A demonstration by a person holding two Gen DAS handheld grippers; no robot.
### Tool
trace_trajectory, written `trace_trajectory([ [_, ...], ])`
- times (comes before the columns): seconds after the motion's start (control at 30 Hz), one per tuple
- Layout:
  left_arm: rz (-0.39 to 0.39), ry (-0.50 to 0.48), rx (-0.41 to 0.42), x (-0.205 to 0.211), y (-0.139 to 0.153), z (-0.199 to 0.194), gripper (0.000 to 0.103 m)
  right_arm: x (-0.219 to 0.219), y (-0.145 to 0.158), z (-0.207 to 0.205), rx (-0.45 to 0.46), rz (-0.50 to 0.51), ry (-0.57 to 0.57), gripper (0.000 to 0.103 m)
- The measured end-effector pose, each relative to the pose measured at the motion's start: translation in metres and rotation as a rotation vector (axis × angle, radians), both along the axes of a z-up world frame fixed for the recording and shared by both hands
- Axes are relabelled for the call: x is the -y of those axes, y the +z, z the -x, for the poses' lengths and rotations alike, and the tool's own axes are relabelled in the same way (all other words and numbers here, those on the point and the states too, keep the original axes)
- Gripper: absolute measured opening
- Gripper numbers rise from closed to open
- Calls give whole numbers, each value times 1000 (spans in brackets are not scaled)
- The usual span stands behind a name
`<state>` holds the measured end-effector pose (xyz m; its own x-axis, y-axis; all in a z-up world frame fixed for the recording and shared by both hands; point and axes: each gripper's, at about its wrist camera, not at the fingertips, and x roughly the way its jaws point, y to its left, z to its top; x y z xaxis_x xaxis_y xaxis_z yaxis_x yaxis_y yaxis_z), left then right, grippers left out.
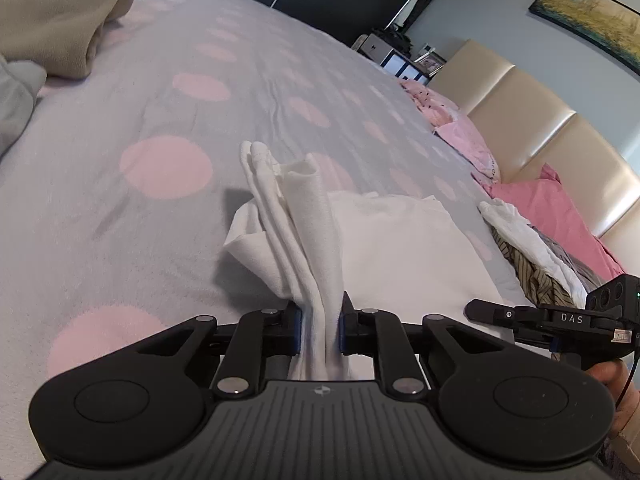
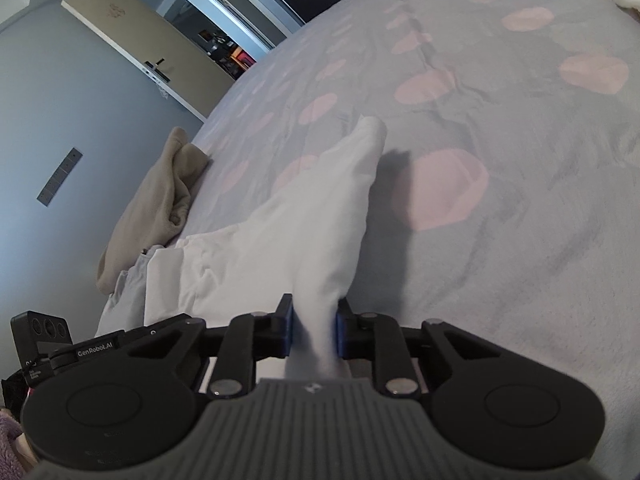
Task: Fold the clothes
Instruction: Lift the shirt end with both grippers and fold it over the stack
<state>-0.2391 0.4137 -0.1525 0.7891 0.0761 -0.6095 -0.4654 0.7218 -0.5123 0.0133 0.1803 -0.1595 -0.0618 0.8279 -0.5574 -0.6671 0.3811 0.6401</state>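
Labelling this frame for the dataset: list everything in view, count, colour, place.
white garment: 1, white, on the bed, pinched in both grippers
bedspread: 1, grey with pink dots, covers the bed
beige blanket: 1, beige, bunched at the bed's far left
pillows: 2 or more, pink, at the headboard
headboard: 1, cream, padded
clothes pile: 1, striped and white, beside the pillows
painting: 1, yellow, on the wall
door: 1, beige
left gripper: 1, black
right gripper: 1, black

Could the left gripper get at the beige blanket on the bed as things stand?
Probably not right away: the left gripper is shut on the white garment. The beige blanket lies far across the bedspread; nothing lies between, but the gripper must let go first.
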Motion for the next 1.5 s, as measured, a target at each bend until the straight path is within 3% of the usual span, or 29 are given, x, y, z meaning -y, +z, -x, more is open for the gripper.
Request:
trace_trajectory([
  [0.43,-73,57,71,11,46,26,12,-1,41,18,52,-93,28,20],
  [0.8,-133,158,59,2,87,99,12,-39,70,63,34,-114,136,20],
  [0.9,-141,197,51,-10,99,123,12,-62,82,82,44,-117,180,20],
  [1.17,-185,242,-22,-68,138,178,11,-132,95,134,-31,-124,233,20],
  [1.5,-150,297,-83,-161,134,229,11,-213,79,188,-103,-82,268,20],
])
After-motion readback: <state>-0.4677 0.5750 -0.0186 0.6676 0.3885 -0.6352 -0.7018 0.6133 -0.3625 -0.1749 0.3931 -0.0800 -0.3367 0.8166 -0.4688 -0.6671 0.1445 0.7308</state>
